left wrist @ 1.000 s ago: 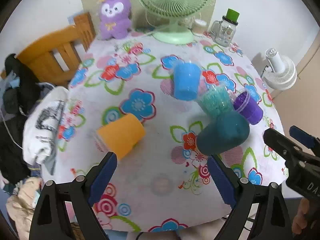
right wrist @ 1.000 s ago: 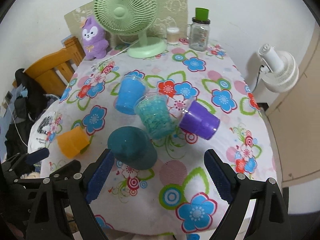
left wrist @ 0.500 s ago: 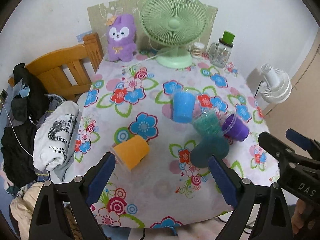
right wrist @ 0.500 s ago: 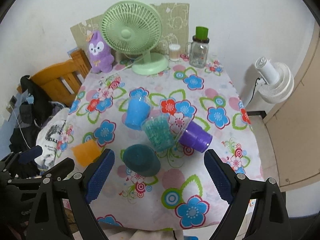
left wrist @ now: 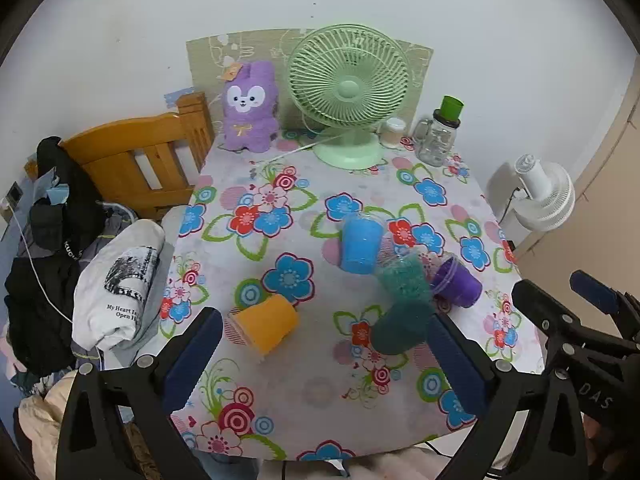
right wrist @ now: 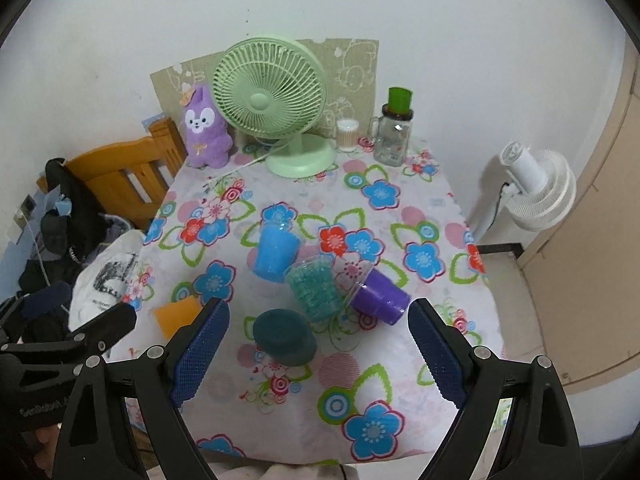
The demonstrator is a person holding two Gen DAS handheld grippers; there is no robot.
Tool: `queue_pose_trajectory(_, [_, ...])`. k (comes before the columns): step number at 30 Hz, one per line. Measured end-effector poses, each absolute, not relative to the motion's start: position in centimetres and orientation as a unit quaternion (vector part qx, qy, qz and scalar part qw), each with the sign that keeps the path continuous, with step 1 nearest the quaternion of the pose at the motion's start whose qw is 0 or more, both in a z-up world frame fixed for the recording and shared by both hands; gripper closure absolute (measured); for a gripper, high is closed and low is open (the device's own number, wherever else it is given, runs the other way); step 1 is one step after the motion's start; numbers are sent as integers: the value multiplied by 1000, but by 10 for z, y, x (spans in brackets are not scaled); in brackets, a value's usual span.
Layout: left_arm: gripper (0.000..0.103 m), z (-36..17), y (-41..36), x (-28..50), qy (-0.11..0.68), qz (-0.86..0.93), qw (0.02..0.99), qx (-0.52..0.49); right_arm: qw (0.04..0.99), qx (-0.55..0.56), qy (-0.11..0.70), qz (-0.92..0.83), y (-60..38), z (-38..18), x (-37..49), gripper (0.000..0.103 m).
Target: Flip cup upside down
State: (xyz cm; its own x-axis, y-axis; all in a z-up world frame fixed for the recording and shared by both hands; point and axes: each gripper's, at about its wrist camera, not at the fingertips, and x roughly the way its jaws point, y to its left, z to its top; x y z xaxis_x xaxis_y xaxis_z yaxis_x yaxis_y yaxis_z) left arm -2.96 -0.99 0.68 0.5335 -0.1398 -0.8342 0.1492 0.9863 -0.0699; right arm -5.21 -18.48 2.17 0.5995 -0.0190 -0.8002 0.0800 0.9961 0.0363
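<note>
Hovering above the near edge of the flower-patterned counter, both pairs of fingers spread wide and holding nothing: left gripper, right gripper. Judged to be between steps, no cup yet chosen. Lying on its side just beyond the left gripper's left finger, the orange plastic cup; ahead between the right gripper's fingers, the dark teal plastic cup, apparently base-up already. Next: closing in on a tipped cup, gripping its wall, turning it rim-down. Farther back, a green desk fan, white wall.

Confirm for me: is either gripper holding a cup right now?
No, the left gripper and right gripper both hover open above the table, with the orange cup lying untouched.
</note>
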Motion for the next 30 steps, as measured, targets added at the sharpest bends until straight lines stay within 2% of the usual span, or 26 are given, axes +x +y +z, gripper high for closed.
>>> queue_pose_trajectory(11, [0, 27, -19, -33, 456, -92, 885, -3, 899, 36, 435, -35, -197, 32, -60, 10])
queue_pose_trajectory(30, [0, 25, -21, -39, 456, -87, 886, 6, 898, 37, 438, -36, -200, 34, -59, 10])
